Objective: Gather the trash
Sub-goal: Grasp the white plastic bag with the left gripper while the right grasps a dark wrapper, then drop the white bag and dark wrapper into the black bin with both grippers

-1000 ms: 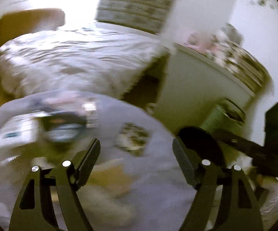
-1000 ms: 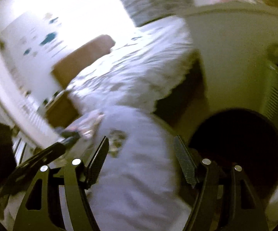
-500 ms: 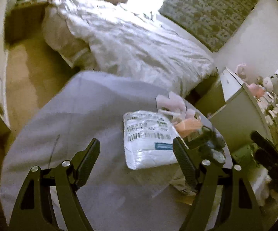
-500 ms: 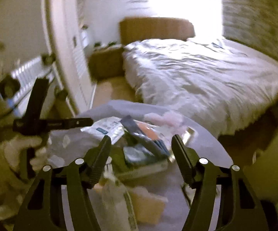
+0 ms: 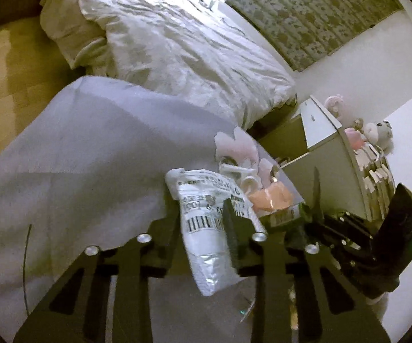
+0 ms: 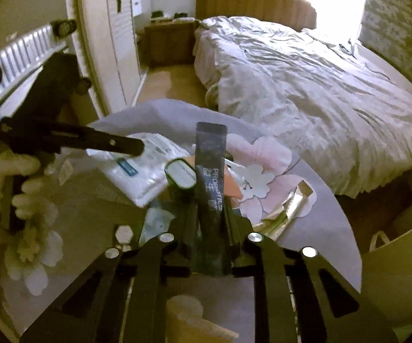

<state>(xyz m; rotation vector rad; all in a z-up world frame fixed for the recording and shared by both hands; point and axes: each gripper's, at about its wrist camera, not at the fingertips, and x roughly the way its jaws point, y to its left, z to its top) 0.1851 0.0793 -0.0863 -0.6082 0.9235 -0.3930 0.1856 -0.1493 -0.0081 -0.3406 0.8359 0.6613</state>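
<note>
My left gripper [image 5: 203, 214] is shut on a white plastic mailer bag [image 5: 206, 220] with a barcode label, held over the lilac rug [image 5: 77, 157]. My right gripper [image 6: 210, 220] is shut on a dark box printed "PROBIOTICS" [image 6: 210, 171], standing up between the jaws. The left gripper also shows in the right wrist view [image 6: 114, 143], over the mailer bag [image 6: 146, 168]. Pink flower-shaped paper [image 6: 266, 157], an orange wrapper [image 5: 271, 197], a gold wrapper [image 6: 294, 200] and other scraps lie on the rug around the box.
A bed with a white duvet [image 6: 306, 85] stands beyond the rug. A white shelf unit with soft toys [image 5: 346, 154] is at the right. A radiator [image 6: 26, 45] and a white door [image 6: 109, 37] are at the left. A tan block [image 6: 194, 323] lies near me.
Both grippers have swung to the trash pile and closed: the left on the mailer bag, the right on the dark box. Half a second ago both were open.
</note>
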